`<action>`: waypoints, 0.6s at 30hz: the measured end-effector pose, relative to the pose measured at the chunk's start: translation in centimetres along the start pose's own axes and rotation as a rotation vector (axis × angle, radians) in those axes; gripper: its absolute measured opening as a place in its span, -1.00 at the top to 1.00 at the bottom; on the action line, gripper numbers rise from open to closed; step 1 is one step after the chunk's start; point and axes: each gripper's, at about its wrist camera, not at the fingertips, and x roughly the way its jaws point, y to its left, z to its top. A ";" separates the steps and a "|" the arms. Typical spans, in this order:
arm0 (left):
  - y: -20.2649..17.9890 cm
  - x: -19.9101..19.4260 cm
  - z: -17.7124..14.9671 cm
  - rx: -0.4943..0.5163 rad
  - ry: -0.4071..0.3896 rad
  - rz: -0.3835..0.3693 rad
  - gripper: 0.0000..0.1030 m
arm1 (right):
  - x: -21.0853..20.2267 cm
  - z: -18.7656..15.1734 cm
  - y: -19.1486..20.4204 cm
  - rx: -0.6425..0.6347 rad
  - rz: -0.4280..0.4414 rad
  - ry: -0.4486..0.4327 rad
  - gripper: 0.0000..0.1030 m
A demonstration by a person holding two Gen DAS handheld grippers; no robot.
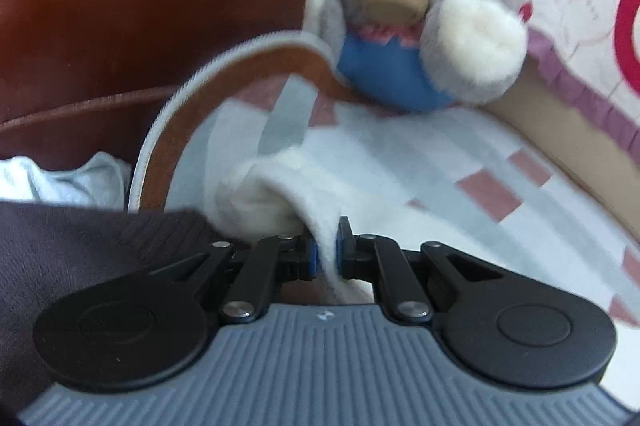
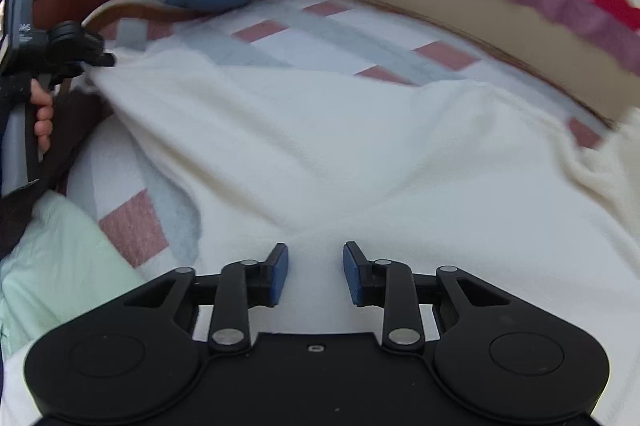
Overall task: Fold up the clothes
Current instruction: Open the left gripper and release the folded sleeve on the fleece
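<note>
White fleece garment lies spread over the checked bedspread of the bed, reaching toward its left edge. The left gripper has its fingers closed tight on a bunched fold of the fleece. The right gripper hovers just over the cloth with its fingers part open, clamping nothing. A plush toy sits by the headboard.

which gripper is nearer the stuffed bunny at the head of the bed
Left. The left gripper, shut on a corner of the white fleece garment, sits just below the stuffed bunny. The right gripper hovers open over the garment's near part, farther back.
</note>
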 end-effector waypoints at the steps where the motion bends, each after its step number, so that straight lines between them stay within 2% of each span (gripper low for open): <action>1: -0.5 -0.8 0.2 0.031 -0.030 -0.011 0.85 | -1.4 -0.5 -0.4 0.037 -0.019 -0.030 0.21; 4: -3.3 -4.0 0.4 0.151 -0.124 -0.083 0.85 | -6.4 -3.2 -3.8 0.257 0.023 -0.086 0.11; 6: -5.4 -7.0 0.3 0.205 -0.173 -0.173 0.85 | -9.4 -5.1 -6.1 0.352 0.021 -0.090 0.11; 9: -9.4 -12.2 0.3 0.247 -0.217 -0.350 0.85 | -13.3 -7.2 -8.9 0.419 -0.039 -0.110 0.09; 12: -13.7 -19.7 -0.9 0.262 -0.257 -0.589 0.85 | -16.6 -9.5 -11.5 0.517 -0.087 -0.167 0.08; 15: -16.5 -27.4 -4.0 0.294 -0.237 -0.846 0.84 | -18.3 -13.1 -13.7 0.645 -0.137 -0.235 0.06; 16: -17.3 -29.5 -5.5 0.315 -0.210 -0.914 0.84 | -18.4 -14.4 -14.3 0.698 -0.147 -0.222 0.06; 17: -18.3 -31.0 -7.1 0.337 -0.161 -0.976 0.82 | -18.5 -15.6 -14.8 0.745 -0.154 -0.214 0.06; 18: -19.4 -31.7 -9.3 0.396 -0.075 -1.032 0.75 | -18.8 -16.5 -15.1 0.770 -0.149 -0.214 0.06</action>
